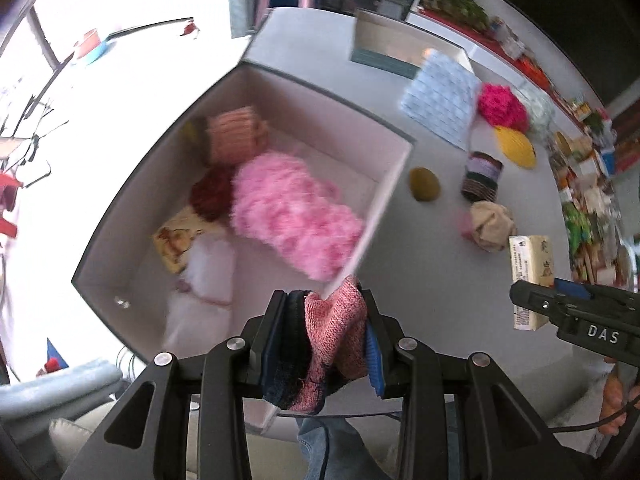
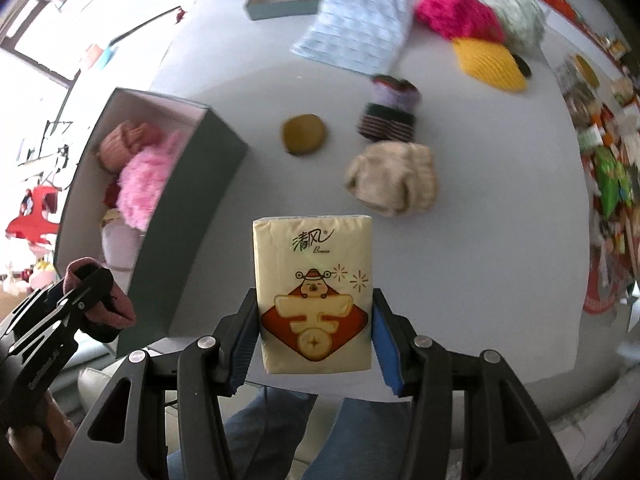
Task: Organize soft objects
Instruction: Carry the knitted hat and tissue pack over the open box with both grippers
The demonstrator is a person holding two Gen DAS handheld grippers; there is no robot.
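Pink sock (image 1: 338, 332) coarse knit; tissue pack (image 2: 314, 296) glossy plastic wrap; box (image 1: 384, 196) matt card; table (image 2: 480, 264) smooth.

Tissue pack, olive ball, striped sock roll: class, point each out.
tissue pack (image 2: 314, 296), right wrist view, printed front.
olive ball (image 2: 304, 134), right wrist view, top surface.
striped sock roll (image 2: 390, 108), right wrist view, side.

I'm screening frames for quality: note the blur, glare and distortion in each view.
Left wrist view: the window side is blown out white, the box and its contents are motion-smeared, and the sock stays sharp. Right wrist view: the tissue pack is crisp, the far yarn balls are smeared, and the fisheye bows the table edge.
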